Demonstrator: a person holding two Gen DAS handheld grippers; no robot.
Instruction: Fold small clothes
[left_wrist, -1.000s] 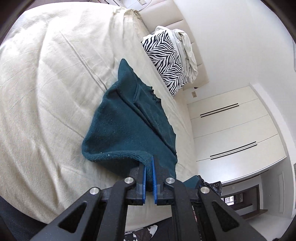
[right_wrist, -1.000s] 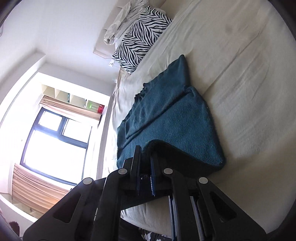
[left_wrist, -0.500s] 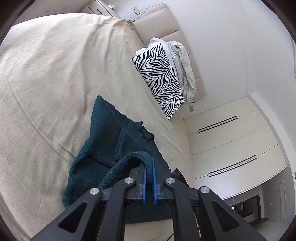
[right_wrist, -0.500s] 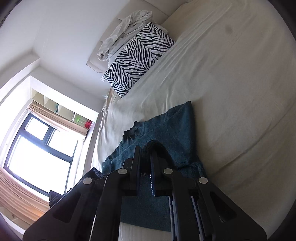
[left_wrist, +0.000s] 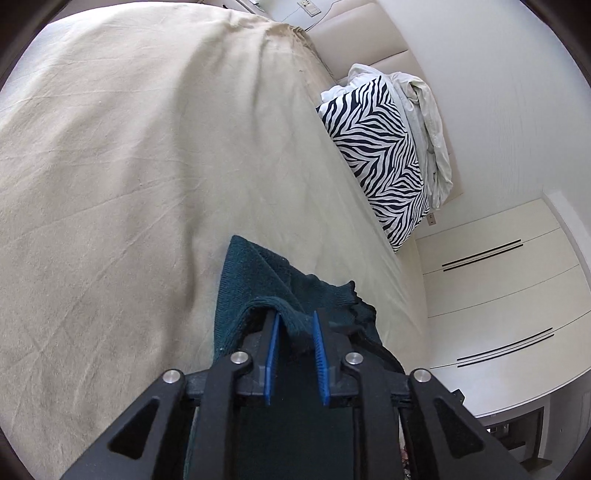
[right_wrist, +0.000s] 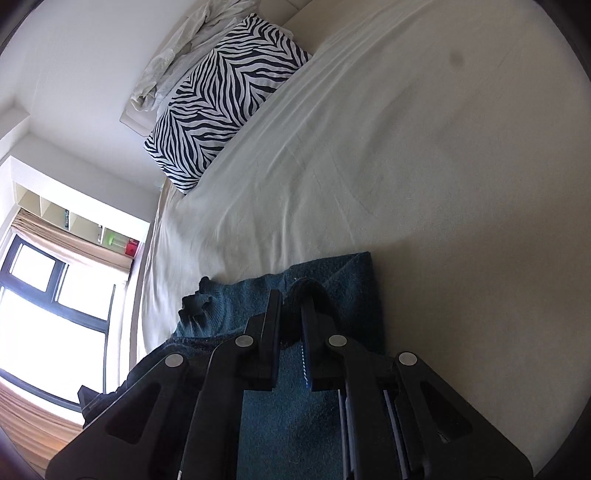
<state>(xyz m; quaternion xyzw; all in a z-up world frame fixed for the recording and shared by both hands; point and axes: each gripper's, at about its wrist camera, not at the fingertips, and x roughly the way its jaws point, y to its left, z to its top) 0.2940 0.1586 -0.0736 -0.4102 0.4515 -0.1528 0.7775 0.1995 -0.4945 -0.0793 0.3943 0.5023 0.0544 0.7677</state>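
Observation:
A dark teal knitted garment (left_wrist: 255, 280) lies on the beige bed sheet (left_wrist: 129, 166), folded over on itself. My left gripper (left_wrist: 295, 321) has its jaws parted, with the garment's folded hem loose between the blue pads (left_wrist: 274, 332). In the right wrist view the same garment (right_wrist: 332, 280) lies under my right gripper (right_wrist: 293, 299), whose jaws stand slightly apart with a fold of hem between them. The garment's near part is hidden under both grippers.
A zebra-print pillow (left_wrist: 376, 147) with a crumpled white cloth (left_wrist: 428, 122) behind it leans on the headboard. White wardrobe doors (left_wrist: 498, 295) stand beyond the bed's edge. A window (right_wrist: 48, 306) is at the left in the right wrist view.
Both grippers carried the garment's near hem forward over the rest, folding it. The left jaws have opened from shut; the right jaws have parted a little.

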